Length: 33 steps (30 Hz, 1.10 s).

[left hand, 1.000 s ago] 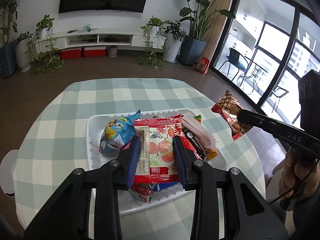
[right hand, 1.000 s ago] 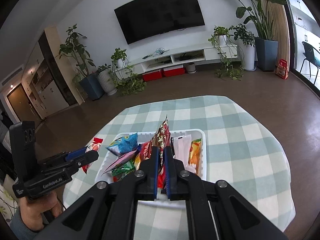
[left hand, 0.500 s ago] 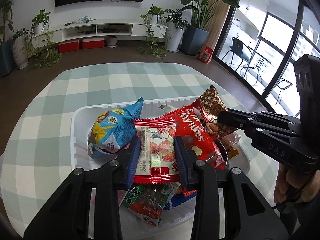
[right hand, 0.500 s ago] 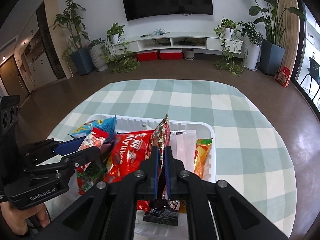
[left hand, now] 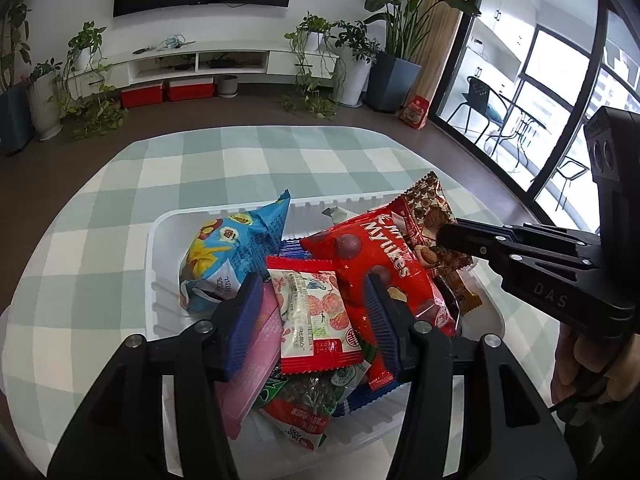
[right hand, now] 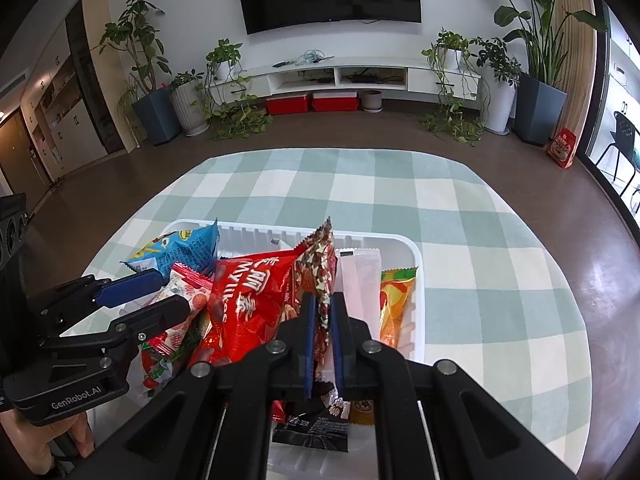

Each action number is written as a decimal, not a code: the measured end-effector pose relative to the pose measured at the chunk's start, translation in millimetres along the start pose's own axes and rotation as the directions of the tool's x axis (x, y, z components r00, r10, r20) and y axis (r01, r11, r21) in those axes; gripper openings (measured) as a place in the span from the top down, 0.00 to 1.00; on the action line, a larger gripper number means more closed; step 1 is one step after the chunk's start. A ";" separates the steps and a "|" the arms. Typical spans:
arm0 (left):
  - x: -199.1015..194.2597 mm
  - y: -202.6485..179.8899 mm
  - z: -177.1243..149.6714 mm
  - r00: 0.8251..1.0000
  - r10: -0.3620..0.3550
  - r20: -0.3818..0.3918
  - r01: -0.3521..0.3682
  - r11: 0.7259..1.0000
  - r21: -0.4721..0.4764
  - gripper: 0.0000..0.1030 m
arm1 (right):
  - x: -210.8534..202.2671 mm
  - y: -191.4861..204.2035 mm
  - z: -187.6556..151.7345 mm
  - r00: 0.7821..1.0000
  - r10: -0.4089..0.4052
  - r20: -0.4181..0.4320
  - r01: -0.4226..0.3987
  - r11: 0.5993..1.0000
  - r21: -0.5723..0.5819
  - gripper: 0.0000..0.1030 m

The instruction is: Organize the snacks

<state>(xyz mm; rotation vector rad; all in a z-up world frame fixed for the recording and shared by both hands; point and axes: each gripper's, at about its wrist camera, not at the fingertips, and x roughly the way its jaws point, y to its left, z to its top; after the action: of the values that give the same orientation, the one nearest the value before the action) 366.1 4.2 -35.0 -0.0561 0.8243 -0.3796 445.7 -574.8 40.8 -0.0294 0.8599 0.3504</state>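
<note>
A white tray [left hand: 160, 248] [right hand: 416, 264] on the checked table holds a heap of snack packets. My left gripper [left hand: 312, 284] [right hand: 168, 292] hangs low over the heap and its jaws are opening. The red and white strawberry packet [left hand: 312, 312] [right hand: 188, 292] lies between its blue pads with a gap on each side. My right gripper [right hand: 323, 298] [left hand: 444, 234] is shut on the brown star-printed nut packet [right hand: 320, 256] [left hand: 430, 208], which stands on edge over the tray beside the red Mylikes bag [left hand: 376, 252] [right hand: 256, 292].
Also in the tray are a blue chips bag [left hand: 228, 252], a pink packet [left hand: 256, 356], a white packet [right hand: 360, 280], an orange one [right hand: 394, 304] and a black one [right hand: 312, 428]. The green checked tablecloth [right hand: 460, 240] stretches beyond the tray. A person's hand [left hand: 580, 360] grips the right handle.
Both grippers came down onto the tray. The left jaws spread and let go of the strawberry packet, which now rests on the heap. The right gripper brought the nut packet in beside the red bag.
</note>
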 end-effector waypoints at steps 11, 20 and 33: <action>-15.5 -3.0 -2.9 0.999 0.001 0.037 -0.001 1.000 0.007 0.41 | -1.1 0.2 0.3 1.000 -0.027 0.007 0.027 1.000 -0.013 0.83; -53.8 -10.6 -11.8 0.994 0.041 0.105 -0.042 0.999 0.002 0.08 | -30.6 -0.9 -2.8 0.998 -0.025 0.065 0.024 1.000 0.013 0.47; -167.6 -64.6 -88.2 0.957 0.119 0.265 -0.136 0.990 0.048 0.00 | -134.1 10.1 -73.5 0.980 0.010 0.197 -0.023 0.998 0.065 0.05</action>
<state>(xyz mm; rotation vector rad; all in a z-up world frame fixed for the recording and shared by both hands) 179.1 11.5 35.7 0.0088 0.5500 -0.2701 308.0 -616.4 93.9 0.0733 0.6759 0.3341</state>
